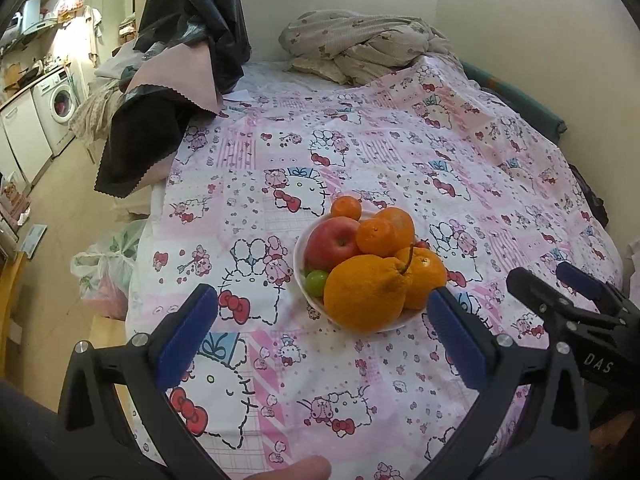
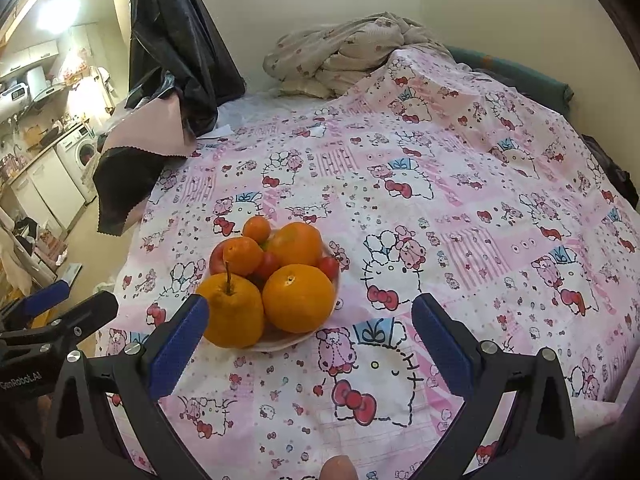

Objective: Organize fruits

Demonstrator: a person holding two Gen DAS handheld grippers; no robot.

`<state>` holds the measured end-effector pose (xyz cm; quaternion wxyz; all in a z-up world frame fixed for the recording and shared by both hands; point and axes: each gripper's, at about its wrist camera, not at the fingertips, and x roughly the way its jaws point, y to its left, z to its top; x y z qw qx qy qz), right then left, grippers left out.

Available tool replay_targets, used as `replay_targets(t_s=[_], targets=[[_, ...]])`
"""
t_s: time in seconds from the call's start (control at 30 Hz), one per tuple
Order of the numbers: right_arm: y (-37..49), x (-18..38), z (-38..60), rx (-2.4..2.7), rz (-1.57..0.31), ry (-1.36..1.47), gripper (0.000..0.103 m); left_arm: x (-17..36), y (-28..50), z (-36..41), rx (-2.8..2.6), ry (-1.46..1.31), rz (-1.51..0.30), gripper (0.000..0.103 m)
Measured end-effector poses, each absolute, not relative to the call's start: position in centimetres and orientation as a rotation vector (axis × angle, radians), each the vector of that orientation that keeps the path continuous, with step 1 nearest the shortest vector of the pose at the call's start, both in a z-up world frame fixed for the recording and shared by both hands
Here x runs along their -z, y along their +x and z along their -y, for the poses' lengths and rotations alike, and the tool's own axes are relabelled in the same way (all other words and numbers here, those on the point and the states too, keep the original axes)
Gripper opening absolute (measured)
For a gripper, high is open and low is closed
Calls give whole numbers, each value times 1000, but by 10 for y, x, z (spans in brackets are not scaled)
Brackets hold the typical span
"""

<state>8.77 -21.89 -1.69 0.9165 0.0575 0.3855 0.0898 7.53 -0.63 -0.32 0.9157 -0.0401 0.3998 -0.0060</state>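
A bed fills most of both views, covered by a pink and white cartoon-cat sheet (image 1: 360, 152) that lies fairly flat. Its left edge drops to a pale floor (image 1: 56, 216); its right edge runs along a wall. At the far end sits a crumpled beige blanket (image 1: 360, 44), and at the far left corner a black plastic sheet (image 1: 192, 20) hangs down over the edge. Wide bare sheet stretches to the right of and beyond the fruit, and a narrower strip lies near the cameras.

A white bowl (image 1: 298, 256) rests on the sheet, nearer the left edge than the right, heaped with fruit: a large knobbly orange citrus with a stem (image 1: 364, 292) in front, a round orange (image 2: 298, 298) touching it, a red apple (image 1: 334, 242), mandarins behind, and a green grape (image 1: 316, 282) low at the rim.

The left gripper (image 1: 320, 328) hangs above the sheet just near of the bowl, blue pads spread wide, grasping nothing. The right gripper (image 2: 310, 340) is likewise spread and empty, just near of the bowl, its left pad (image 2: 180, 344) close beside the stemmed citrus
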Motion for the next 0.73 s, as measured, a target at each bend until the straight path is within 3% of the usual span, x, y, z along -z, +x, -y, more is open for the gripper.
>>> replay_targets(t_s=[0.73], targets=[[88,15,219,-193,-787,126,103,2,75,4,16,-104,-823,103]])
